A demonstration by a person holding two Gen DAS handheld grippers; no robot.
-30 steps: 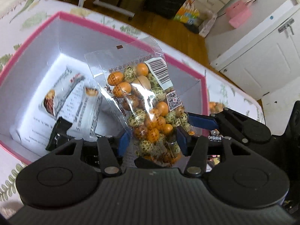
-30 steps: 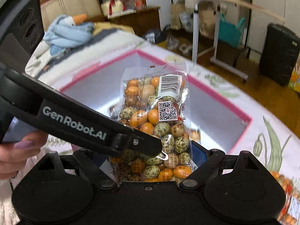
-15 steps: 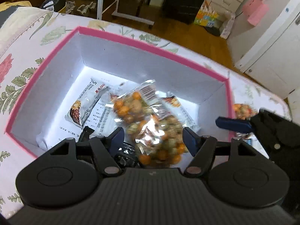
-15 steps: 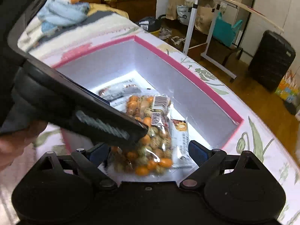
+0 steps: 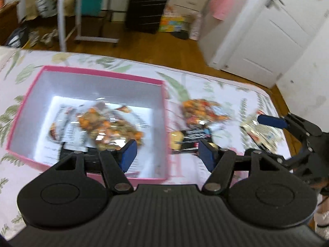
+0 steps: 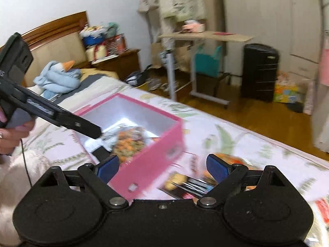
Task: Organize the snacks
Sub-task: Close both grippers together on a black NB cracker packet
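A clear bag of orange and speckled candies (image 5: 107,127) lies inside the pink box (image 5: 166,123), on top of white snack packets. My left gripper (image 5: 167,154) hangs above the box's right wall; its jaws are closing with nothing between them. In the right wrist view the same bag (image 6: 128,142) shows in the box (image 6: 148,164), with the left gripper's black fingers (image 6: 82,125) above it. My right gripper (image 6: 162,167) stands open and empty over the box's near corner. A second candy bag (image 5: 203,111) and a dark packet (image 5: 191,138) lie on the bedsheet beside the box.
The box rests on a floral bedsheet (image 5: 226,88). More packets (image 5: 259,131) lie at the bed's right edge. A person's hand (image 6: 12,131) holds the left tool. A wheeled table (image 6: 205,37), a black case (image 6: 259,72) and wooden floor lie beyond.
The candy bag left my left gripper and dropped into the box. Both grippers rose and drew back to the right, bringing the loose snacks on the sheet into view.
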